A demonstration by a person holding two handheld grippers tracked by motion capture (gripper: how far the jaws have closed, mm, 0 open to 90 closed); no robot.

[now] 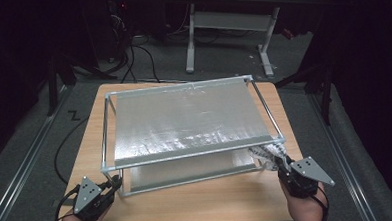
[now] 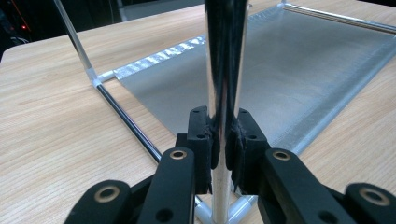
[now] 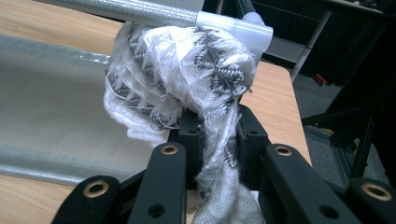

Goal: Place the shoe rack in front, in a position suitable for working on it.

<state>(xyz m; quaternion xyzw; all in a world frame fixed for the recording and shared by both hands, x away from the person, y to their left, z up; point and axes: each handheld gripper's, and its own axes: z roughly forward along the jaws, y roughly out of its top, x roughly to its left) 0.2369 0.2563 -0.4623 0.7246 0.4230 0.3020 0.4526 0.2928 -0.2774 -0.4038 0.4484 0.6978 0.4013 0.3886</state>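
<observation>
- I see a two-level metal rack (image 1: pixel 105 139) that stands on the wooden table (image 1: pixel 198 203). Both shelves are covered with a silver-grey sheet.
- My left gripper (image 2: pixel 223 140) is clenched on the upright post (image 2: pixel 224 60) at the near left corner of the rack. In the left gripper view the two black pads press on the shiny tube from both sides, a little above the white corner joint at the table.
- In the high view the left gripper (image 1: pixel 116 183) is at the bottom left, with its grey plate on top, and the person's hand is under it at the table edge.
- My right gripper (image 3: pixel 219 135) grasps a white cloth with dark zigzag pattern (image 3: pixel 187 74). The cloth is pinched between the pads; one twisted part hangs down between the jaws and the bigger bundle bulges above them.
- The cloth (image 1: pixel 269 155) is at the near right corner of the rack, just below the front rail of the upper shelf and above the lower shelf. In the right gripper view the bundle is just beside the white plastic corner joint (image 3: pixel 238 28) of the upper rail; whether it touches the joint I cannot tell.
- The right gripper (image 1: pixel 285 165) is in the high view just outside this corner, over the table.
</observation>
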